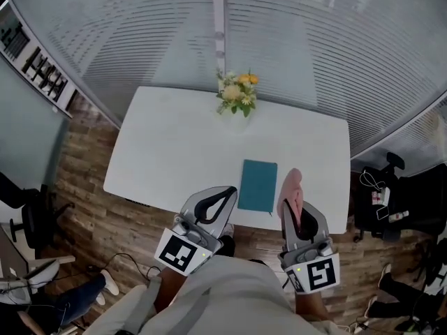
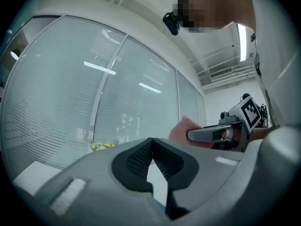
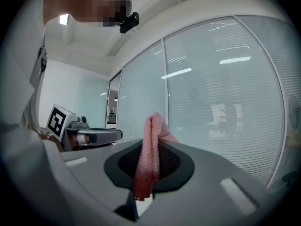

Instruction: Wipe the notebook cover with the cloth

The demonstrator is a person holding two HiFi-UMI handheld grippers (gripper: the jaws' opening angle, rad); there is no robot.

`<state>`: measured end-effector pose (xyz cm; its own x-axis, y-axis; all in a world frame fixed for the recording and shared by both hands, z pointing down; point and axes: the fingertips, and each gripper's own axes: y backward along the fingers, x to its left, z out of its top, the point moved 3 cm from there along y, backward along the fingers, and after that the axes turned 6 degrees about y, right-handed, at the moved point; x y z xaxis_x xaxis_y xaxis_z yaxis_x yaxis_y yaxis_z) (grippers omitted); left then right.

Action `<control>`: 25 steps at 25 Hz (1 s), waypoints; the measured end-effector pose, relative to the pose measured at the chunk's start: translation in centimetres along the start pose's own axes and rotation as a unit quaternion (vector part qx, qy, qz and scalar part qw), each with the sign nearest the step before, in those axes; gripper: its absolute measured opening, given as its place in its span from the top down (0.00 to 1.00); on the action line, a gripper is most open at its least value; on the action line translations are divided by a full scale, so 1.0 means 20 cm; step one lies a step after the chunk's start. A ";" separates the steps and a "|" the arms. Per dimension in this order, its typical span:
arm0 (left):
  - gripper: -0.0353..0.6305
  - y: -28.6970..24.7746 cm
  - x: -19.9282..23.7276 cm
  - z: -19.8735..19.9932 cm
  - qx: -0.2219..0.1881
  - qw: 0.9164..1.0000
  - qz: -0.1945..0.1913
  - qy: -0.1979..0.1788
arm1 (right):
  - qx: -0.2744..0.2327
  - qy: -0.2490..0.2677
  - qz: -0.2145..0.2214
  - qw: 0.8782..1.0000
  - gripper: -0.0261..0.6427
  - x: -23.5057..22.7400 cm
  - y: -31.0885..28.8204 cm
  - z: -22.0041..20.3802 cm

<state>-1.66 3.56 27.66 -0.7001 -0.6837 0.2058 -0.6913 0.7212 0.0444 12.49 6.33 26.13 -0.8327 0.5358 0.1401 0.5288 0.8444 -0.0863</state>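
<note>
Holding the pink cloth [image 3: 149, 154] pinched between my right gripper [image 3: 151, 147] jaws, I have it bunched into a narrow fold that stands up past the tips, with a short end hanging below the pads. From the head view the cloth [image 1: 290, 187] sits just to the right of the teal notebook [image 1: 258, 185], with a thin strip of table showing between them. The notebook lies closed and flat on the white table [image 1: 174, 152], near the front edge and right of the middle, its long side running away from me. My right gripper [image 1: 297, 209] is over that front edge, pointing toward the table. My left gripper [image 1: 225, 192] is level with it on the other side of the notebook, just beside its near left corner; its jaws [image 2: 151, 141] meet at the tips with nothing between them. A small bunch of yellow and white flowers [image 1: 237, 93] stands at the far edge of the table, against a glass wall [image 1: 335, 40] with closed blinds. Wooden flooring [image 1: 91, 208] shows around the table.
</note>
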 end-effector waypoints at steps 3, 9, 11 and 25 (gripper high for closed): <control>0.95 -0.05 0.11 0.02 -0.002 1.000 -0.009 0.002 | 0.002 0.004 -0.005 1.000 0.92 -0.01 -0.12 0.01; 0.95 -0.12 0.21 -0.02 0.009 0.999 -0.031 0.009 | 0.009 0.007 -0.014 1.000 0.92 -0.02 -0.23 -0.03; 0.95 -0.15 0.22 -0.02 0.012 0.999 -0.036 0.013 | 0.014 0.009 -0.016 1.000 0.92 -0.04 -0.25 -0.04; 0.95 -0.30 0.22 -0.10 0.021 0.999 -0.040 0.016 | 0.021 0.030 -0.016 0.999 0.92 -0.18 -0.30 -0.10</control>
<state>-0.37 -3.56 30.22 -0.6364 -0.7348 0.2348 -0.7524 0.6584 0.0210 12.69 -0.75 28.20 -0.8374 0.5076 0.2026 0.4928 0.8616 -0.1219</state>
